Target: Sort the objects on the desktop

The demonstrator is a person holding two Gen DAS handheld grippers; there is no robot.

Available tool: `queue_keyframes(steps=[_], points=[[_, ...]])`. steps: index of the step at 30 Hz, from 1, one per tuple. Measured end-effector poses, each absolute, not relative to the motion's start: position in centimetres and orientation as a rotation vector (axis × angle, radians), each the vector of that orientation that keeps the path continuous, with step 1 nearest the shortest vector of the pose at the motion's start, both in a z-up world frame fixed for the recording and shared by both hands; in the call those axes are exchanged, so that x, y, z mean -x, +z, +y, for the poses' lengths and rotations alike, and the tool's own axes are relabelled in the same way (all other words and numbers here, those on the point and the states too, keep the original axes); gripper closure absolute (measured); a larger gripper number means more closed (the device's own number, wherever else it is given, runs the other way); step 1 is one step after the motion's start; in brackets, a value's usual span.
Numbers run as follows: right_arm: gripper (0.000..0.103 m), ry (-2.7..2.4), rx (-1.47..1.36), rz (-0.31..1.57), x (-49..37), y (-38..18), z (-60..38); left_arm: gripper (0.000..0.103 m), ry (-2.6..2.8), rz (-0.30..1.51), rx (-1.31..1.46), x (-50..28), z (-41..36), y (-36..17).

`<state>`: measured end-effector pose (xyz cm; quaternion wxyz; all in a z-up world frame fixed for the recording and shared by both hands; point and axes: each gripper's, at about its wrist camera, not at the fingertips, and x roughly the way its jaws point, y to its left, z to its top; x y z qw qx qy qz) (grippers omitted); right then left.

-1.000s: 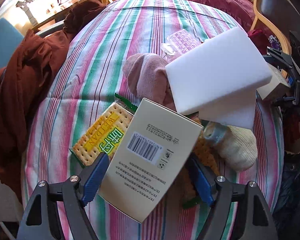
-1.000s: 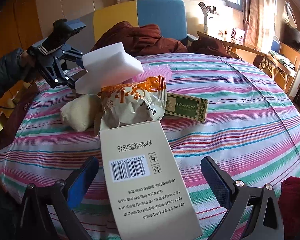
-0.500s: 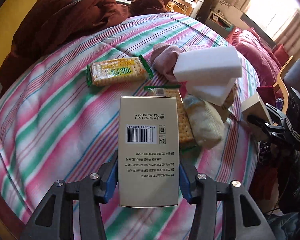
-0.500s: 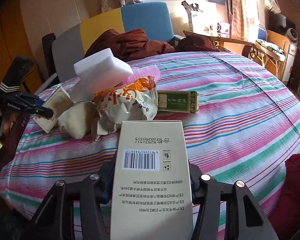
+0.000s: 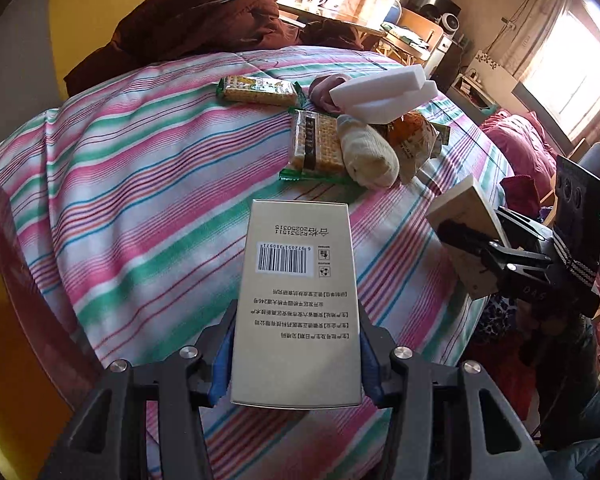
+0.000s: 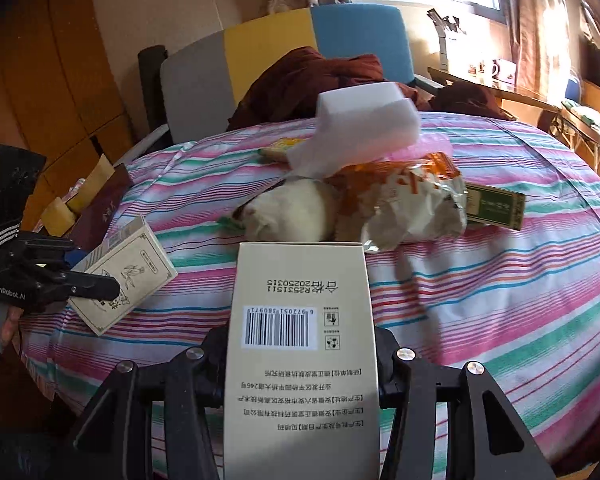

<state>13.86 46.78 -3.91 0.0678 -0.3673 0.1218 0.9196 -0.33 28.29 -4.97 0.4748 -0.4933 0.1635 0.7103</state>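
Left wrist view: the left gripper (image 5: 296,354) is clamped on a tall beige cardboard box with a barcode and upside-down print (image 5: 296,304), blue pads (image 5: 222,356) pressed to both long sides, the box held above the near part of the striped pink, green and white tablecloth (image 5: 140,200). Beyond it sits the pile: two green-edged cracker packs (image 5: 316,144), a cream sock (image 5: 366,152), an orange crinkly snack bag (image 5: 414,136) and white foam blocks (image 5: 384,96) stacked on top. Off to the right, the right gripper (image 5: 456,240) holds a second beige box (image 5: 466,236) over the table edge, tilted. Right wrist view: the right gripper (image 6: 302,364) grips its own barcode box (image 6: 302,340) at both sides, pointing straight at the sock (image 6: 292,214) and snack bag (image 6: 404,200), with a dark green carton (image 6: 496,208) lying behind them. At far left the left gripper (image 6: 80,280) pinches its box (image 6: 128,272), patterned face showing, tilted over the cloth's edge, with a hand (image 6: 4,320) partly visible behind the handle.
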Motion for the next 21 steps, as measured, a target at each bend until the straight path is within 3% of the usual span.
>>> queue_keyframes(steps=[5,8,11,14,15,21], points=[[0.049,2.804,1.155,0.3,-12.1,-4.3,43.5,0.05,1.78,0.372,1.171,-0.4,27.5,-5.3],[0.037,2.793,1.179,0.283,-12.1,-4.4,42.9,0.045,1.788,0.344,1.172,-0.5,27.4,-5.9],[0.036,2.783,1.191,0.233,-12.4,-4.3,42.6,0.046,1.813,0.315,1.164,-0.7,27.3,-6.3],[0.039,2.773,1.202,0.182,-12.8,-4.1,42.3,0.048,1.824,0.26,1.149,-1.0,26.8,-6.3],[0.052,2.769,1.206,0.166,-12.9,-4.1,42.2,0.048,1.826,0.241,1.137,-1.2,26.6,-6.2],[0.053,2.787,1.21,0.09,-12.8,-3.3,40.9,0.049,1.851,0.13,1.063,-2.2,24.7,-4.7]])
